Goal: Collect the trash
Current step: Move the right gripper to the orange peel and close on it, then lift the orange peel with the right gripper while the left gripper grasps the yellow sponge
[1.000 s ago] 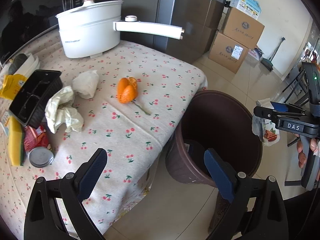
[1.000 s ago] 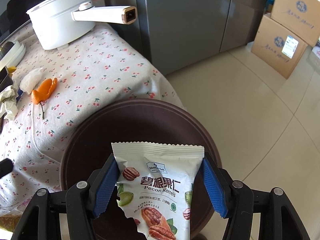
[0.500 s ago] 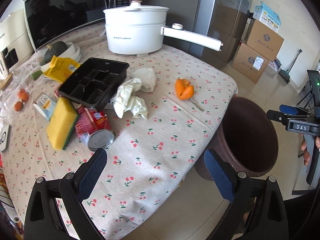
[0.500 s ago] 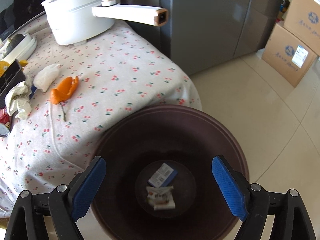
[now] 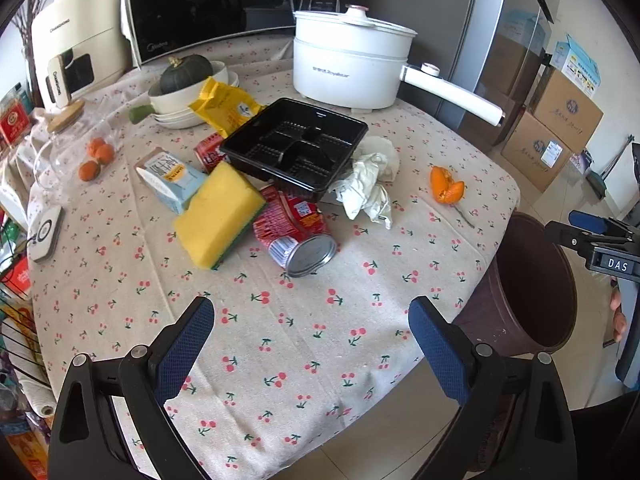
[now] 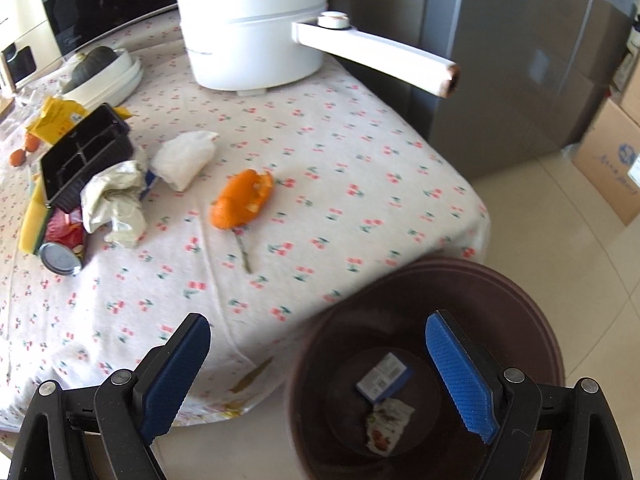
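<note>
Overhead, cherry-print tablecloth (image 5: 280,340) holds scattered trash.

Printed cloth tablecloth (image 5: 304,344); glossy black plastic tray (image 5: 296,146).

Setting: you are working in a home kitchen or dining corner.
Table: a cherry-print tablecloth (image 5: 280,340) covers it and fills the centre of the left wrist view.
Cooking appliances: a white electric pot (image 5: 348,68) with a long handle stands at upper centre; a black microwave (image 5: 208,4) sits behind it; a cream appliance (image 5: 76,36) occupies the upper left.
Food items: a dark green squash (image 5: 186,72) rests in a white dish at upper left.
Large appliance: a grey refrigerator (image 6: 512,60) fills the upper right of the right wrist view.
Floor: pale glossy tiles (image 6: 560,220) at right.
Storage: cardboard boxes (image 5: 556,132) are stacked at right.
Waste bin: a brown bin (image 6: 500,320) stands just beside the table edge, at lower right.
</note>
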